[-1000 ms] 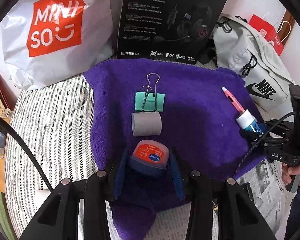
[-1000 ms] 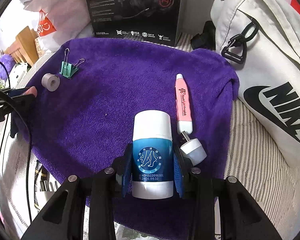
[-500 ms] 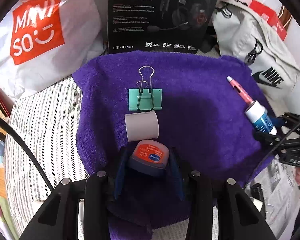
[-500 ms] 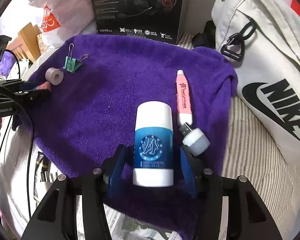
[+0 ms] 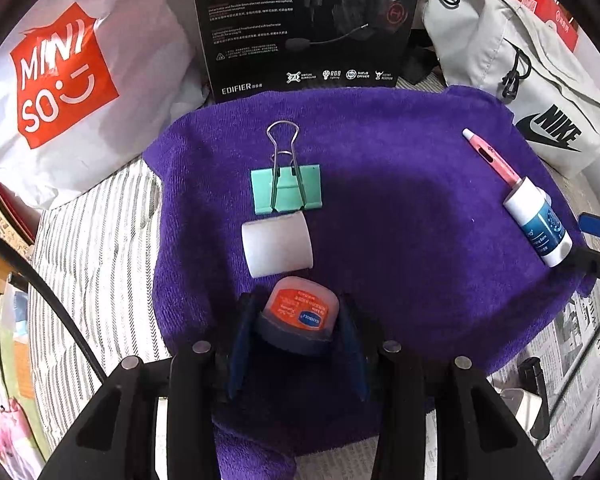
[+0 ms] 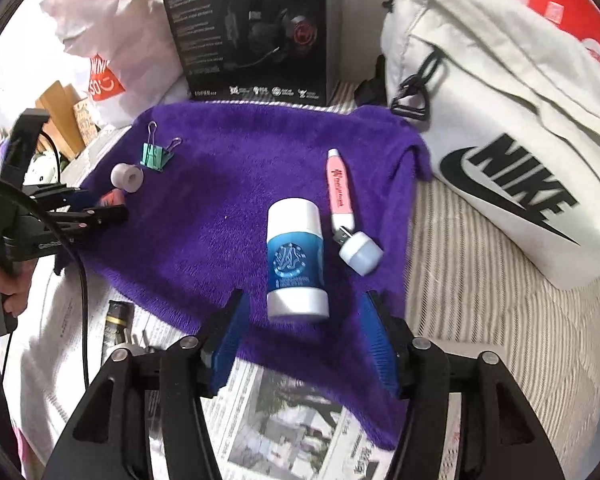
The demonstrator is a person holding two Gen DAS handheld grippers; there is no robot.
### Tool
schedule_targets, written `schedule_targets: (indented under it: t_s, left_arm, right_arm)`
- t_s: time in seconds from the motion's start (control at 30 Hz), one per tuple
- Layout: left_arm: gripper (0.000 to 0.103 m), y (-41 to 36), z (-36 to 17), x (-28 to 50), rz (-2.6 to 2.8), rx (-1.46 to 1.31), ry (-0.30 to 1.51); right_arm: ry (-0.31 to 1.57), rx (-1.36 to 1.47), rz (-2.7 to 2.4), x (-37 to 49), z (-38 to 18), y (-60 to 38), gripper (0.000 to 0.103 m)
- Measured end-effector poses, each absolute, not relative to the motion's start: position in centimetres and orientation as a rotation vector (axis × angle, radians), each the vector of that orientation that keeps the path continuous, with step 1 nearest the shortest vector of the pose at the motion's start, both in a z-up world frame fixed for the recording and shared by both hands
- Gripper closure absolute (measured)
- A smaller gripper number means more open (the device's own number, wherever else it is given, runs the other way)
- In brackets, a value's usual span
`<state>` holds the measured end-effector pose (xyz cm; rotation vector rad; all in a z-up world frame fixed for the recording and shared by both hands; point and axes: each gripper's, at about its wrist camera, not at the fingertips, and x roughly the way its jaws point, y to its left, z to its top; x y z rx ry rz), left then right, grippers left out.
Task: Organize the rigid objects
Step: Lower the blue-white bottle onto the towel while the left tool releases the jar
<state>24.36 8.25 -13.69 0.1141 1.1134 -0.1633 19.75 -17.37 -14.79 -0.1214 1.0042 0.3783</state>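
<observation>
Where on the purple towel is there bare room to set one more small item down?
The widest bare patch on the towel lies mid-cloth, between the binder clip and tape roll on one side and the blue tube and pink pen on the other. Both those clusters are crowded.

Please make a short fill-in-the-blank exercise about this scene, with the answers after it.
1. The left tongs are shut on a small jar with an ______ lid.
2. The right tongs are ______, and the blue and white balm stick lies free on the towel.
3. The towel is ______ in colour.
4. The binder clip is ______.

Answers: orange; open; purple; green
</observation>
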Motion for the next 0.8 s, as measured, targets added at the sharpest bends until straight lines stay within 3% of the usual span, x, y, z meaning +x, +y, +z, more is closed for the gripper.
schedule_targets:
  t_s: [0.37,0.57,0.8]
  left_arm:
    - [0.062,8.5,-11.8,20.8,-0.114,0.083,1.119]
    - [0.054,7.2,-9.8,17.0,-0.165,0.065,1.069]
    - [0.054,4.1,-12.2,14.5,-0.217,0.018,1.111]
  right_arm:
    - [0.981,-0.060,0.371,16.0,-13.4,-19.7,0.042]
    - [0.980,-0.028,0.367,13.8,-13.1,-20.7,0.042]
    - [0.977,-0.002,0.384,11.6,-12.7,-21.7,0.041]
